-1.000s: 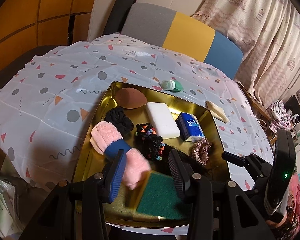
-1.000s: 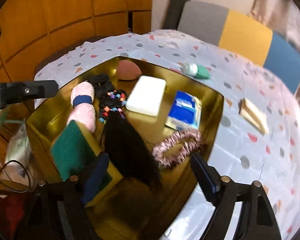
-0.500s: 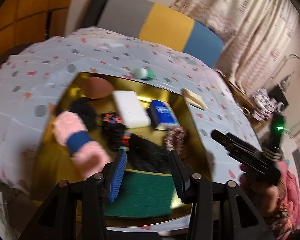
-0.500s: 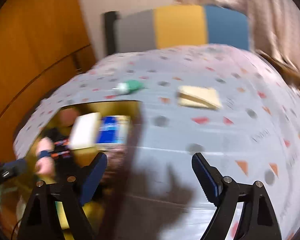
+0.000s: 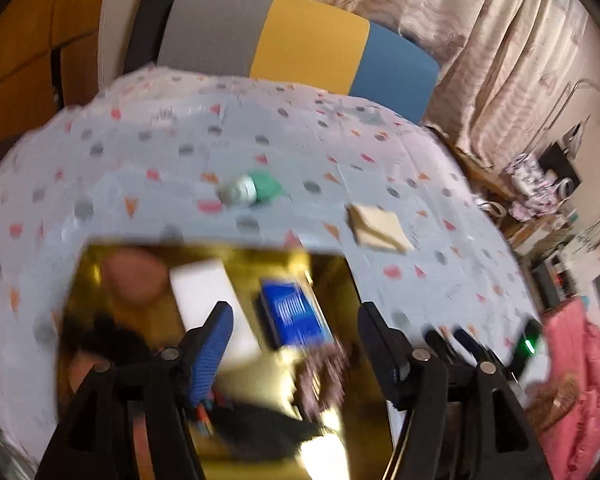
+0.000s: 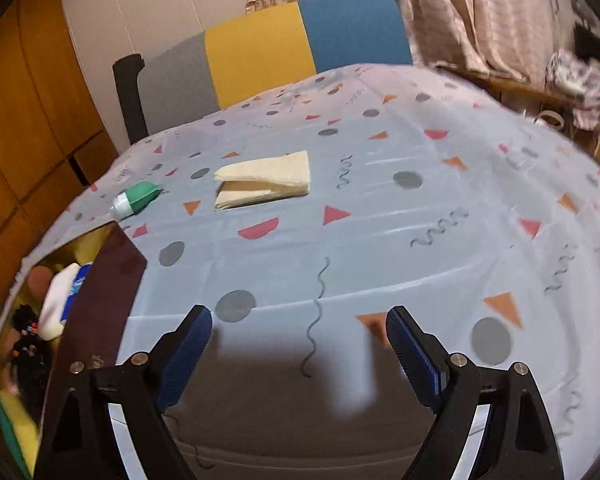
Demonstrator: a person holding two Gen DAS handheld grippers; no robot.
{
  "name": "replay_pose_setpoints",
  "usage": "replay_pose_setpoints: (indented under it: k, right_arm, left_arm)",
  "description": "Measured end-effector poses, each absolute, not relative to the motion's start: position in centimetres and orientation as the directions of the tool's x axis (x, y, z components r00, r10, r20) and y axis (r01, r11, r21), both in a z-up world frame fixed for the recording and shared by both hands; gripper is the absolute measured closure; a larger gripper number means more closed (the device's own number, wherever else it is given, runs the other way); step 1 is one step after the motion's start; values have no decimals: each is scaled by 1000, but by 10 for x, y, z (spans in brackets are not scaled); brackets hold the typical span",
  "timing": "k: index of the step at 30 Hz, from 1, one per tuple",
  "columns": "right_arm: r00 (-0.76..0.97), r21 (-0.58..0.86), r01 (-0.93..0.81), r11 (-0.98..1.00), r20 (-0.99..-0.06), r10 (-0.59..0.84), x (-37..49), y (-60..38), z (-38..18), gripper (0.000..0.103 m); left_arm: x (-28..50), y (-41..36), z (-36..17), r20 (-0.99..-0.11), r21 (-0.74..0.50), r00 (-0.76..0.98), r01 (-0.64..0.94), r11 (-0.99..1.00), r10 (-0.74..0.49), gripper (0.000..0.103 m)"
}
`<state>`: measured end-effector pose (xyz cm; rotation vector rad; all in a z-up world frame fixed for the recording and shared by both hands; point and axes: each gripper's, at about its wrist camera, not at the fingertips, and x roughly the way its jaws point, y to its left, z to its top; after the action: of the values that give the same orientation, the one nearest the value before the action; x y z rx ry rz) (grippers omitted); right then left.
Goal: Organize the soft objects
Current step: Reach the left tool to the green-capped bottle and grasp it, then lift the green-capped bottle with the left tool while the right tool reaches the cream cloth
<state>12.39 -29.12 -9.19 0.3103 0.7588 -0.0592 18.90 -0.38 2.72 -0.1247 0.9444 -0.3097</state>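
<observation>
A gold tray [image 5: 364, 304] holds soft things: a white sponge [image 5: 204, 284], a blue tissue pack [image 5: 292, 312], a brown pad [image 5: 134, 280], a pink scrunchie [image 5: 320, 372] and dark hair ties. My left gripper [image 5: 294, 344] is open and empty above the tray; the view is blurred. My right gripper [image 6: 300, 348] is open and empty over bare tablecloth, right of the tray [image 6: 112, 288]. A folded cream cloth [image 6: 264, 180] and a green-and-white roll [image 6: 136, 198] lie on the cloth beyond it; both also show in the left wrist view, the cream cloth [image 5: 378, 228] and the roll [image 5: 252, 190].
The table carries a pale patterned cloth [image 6: 420, 220]. A grey, yellow and blue chair back [image 5: 300, 52] stands behind it. Curtains [image 5: 480, 40] and clutter are to the right, wooden panels [image 6: 20, 120] to the left.
Both grippers have swung away from the tray's front. The left now looks over the tray's far half. The right has moved right and now faces the open tablecloth with the cream cloth.
</observation>
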Motion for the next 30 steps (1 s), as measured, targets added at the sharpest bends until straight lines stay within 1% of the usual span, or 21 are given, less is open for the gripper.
replay_pose_setpoints:
  k: [4, 7, 10, 13, 18, 20, 25, 26, 30]
  right_arm:
    - [738, 303, 135, 943, -666, 108, 121, -293, -95, 13]
    - [746, 356, 117, 927, -648, 155, 119, -297, -98, 10]
    - [748, 410, 122, 904, -636, 188, 117, -302, -103, 10]
    - [760, 453, 113, 884, -613, 217, 115, -307, -105, 9]
    - [776, 521, 94, 848, -572, 266, 112, -315, -108, 7]
    - [781, 533, 90, 842, -562, 272, 111, -317, -109, 7]
    - [783, 539, 84, 838, -555, 279, 111, -317, -109, 6]
    - [784, 541, 83, 837, -554, 280, 111, -317, -109, 6]
    - [785, 543, 81, 836, -551, 282, 111, -317, -109, 6]
  left_arm:
    - [246, -21, 27, -802, -137, 553, 196, 971, -225, 35]
    - [287, -37, 19, -818, -84, 545, 202, 976, -183, 34]
    - [325, -53, 3, -828, -69, 529, 228, 971, -183, 34]
    - [353, -65, -13, -846, -32, 512, 231, 972, -149, 33]
    - [388, -85, -44, -871, 73, 486, 266, 961, -68, 32]
    - [397, -91, -58, -885, 114, 465, 290, 950, -36, 26]
    - [414, -86, -79, -895, 141, 445, 279, 950, 2, 25]
    - [415, -86, -81, -897, 145, 441, 280, 949, 7, 21]
    - [422, -84, -94, -917, 121, 399, 277, 953, 1, 20]
